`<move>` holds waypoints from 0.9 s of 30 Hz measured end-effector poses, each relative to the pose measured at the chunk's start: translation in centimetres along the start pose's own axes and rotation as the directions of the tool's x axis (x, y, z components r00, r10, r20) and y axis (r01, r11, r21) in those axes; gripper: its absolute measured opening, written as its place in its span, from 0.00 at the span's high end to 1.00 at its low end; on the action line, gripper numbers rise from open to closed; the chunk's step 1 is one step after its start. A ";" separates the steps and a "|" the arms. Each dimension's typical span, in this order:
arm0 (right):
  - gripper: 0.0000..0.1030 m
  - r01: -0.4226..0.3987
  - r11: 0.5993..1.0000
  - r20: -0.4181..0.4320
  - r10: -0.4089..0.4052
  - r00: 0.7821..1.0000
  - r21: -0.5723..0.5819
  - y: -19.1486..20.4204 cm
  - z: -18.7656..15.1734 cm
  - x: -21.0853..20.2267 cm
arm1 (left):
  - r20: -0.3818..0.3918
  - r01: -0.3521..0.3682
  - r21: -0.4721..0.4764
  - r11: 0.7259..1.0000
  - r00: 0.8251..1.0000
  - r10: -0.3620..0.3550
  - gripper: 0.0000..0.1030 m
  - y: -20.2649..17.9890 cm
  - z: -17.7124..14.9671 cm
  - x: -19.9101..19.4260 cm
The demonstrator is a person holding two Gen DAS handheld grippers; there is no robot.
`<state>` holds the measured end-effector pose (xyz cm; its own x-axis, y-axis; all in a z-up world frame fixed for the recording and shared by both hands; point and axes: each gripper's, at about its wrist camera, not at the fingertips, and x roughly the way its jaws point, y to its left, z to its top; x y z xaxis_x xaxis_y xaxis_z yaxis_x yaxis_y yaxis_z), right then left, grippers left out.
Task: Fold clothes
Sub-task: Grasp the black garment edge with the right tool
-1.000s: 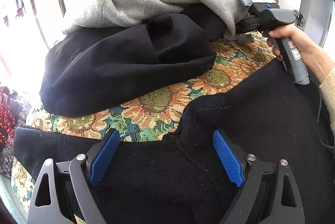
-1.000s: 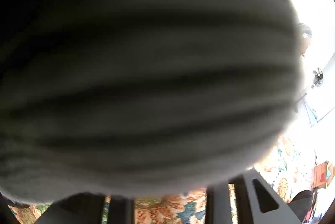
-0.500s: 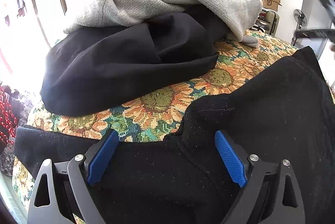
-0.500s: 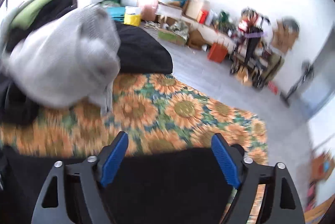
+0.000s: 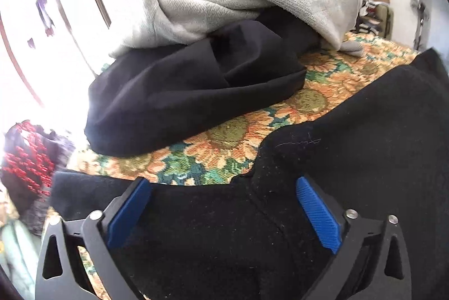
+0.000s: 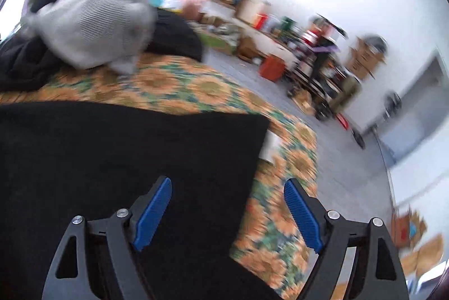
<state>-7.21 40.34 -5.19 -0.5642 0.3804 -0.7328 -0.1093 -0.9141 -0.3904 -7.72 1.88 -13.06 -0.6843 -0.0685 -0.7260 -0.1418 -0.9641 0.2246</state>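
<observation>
The right gripper (image 6: 227, 208), black-armed with ribbed blue pads (image 6: 301, 217), fills the bottom of the frame, its jaws spread apart with nothing pinched between them. Beneath its left pad lies a flat black garment (image 6: 120, 157) spread over an orange-and-green sunflower-patterned cloth (image 6: 283, 213). At upper left a rumpled grey knit garment (image 6: 95, 22) rests on dark clothing. Blurred boxes and clutter (image 6: 269, 33) line the white wall at upper right.
</observation>
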 end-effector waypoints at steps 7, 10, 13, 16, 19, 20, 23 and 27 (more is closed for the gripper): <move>0.17 0.003 0.995 -0.093 0.006 0.996 0.101 -4.2 -2.8 2.1 | -0.029 0.074 -0.079 0.994 0.997 -0.077 0.00 1.4 0.0 0.7; 0.17 -0.124 0.981 -0.079 0.137 0.987 0.149 -4.6 -3.6 2.2 | -0.014 0.032 -0.057 0.998 0.999 -0.032 0.00 0.8 0.0 0.2; 0.17 -0.232 0.952 -0.056 0.248 0.967 0.198 -4.5 -3.3 2.6 | 0.028 -0.007 -0.005 1.000 1.000 0.008 0.02 -0.1 -0.5 -1.0; 0.17 -0.241 0.951 -0.055 0.256 0.965 0.194 -3.6 -2.6 3.2 | 0.046 0.018 0.057 0.998 0.999 -0.021 0.02 -0.4 -1.0 -2.9; 0.16 -0.265 0.939 -0.016 0.275 0.961 0.219 -3.2 -2.1 3.2 | 0.082 0.056 0.064 0.996 0.995 -0.061 0.02 -0.1 -1.2 -5.5; 0.16 -0.275 0.930 -0.003 0.284 0.959 0.245 -3.4 -2.1 3.2 | 0.092 0.080 0.054 0.995 0.992 -0.084 0.02 0.1 -1.2 -6.3; 0.17 -0.235 0.903 0.017 0.245 0.969 0.359 -4.7 -2.1 3.4 | 0.111 0.220 -0.038 0.975 0.970 -0.215 0.02 1.5 -0.7 -8.2; 0.17 -0.247 0.875 0.054 0.248 0.967 0.417 -5.9 -2.1 3.8 | 0.145 0.380 -0.129 0.916 0.921 -0.362 0.02 2.2 0.1 -9.7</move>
<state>-6.97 47.45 -6.81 -0.6173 0.1338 -0.7753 -0.2973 -0.9520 0.0723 -1.50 0.43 -5.47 -0.6824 0.3232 -0.6556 -0.2979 -0.9421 -0.1543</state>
